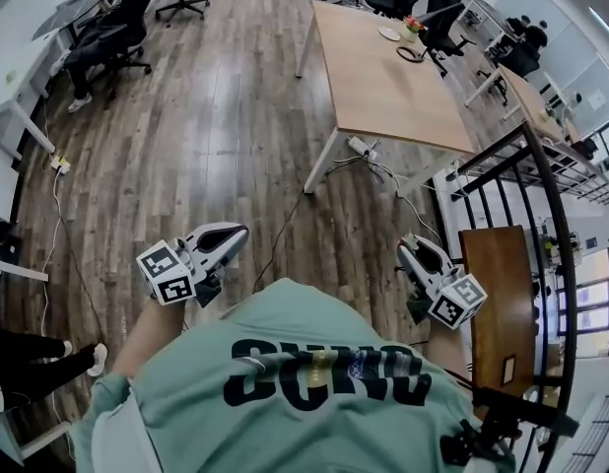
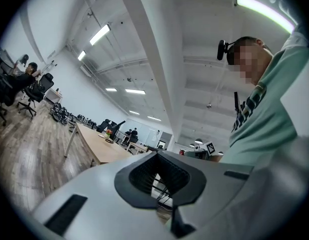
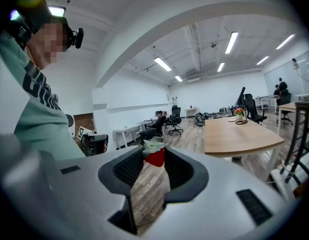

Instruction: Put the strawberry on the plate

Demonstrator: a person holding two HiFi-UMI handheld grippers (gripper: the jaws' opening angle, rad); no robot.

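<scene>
A red strawberry point(image 3: 155, 157) is gripped in the jaws of the right tool point(image 1: 416, 248), held at four o'clock over the wood floor point(image 1: 206, 136). The left tool point(image 1: 233, 235), at eight o'clock, is shown closed and empty. The worktop point(image 1: 383, 87) is seen far off at one o'clock.

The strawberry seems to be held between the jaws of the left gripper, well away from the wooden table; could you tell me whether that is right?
Not quite: the strawberry is held between the jaws of the right gripper, not the left, as the right gripper view shows. It is indeed well away from the wooden table.
</scene>
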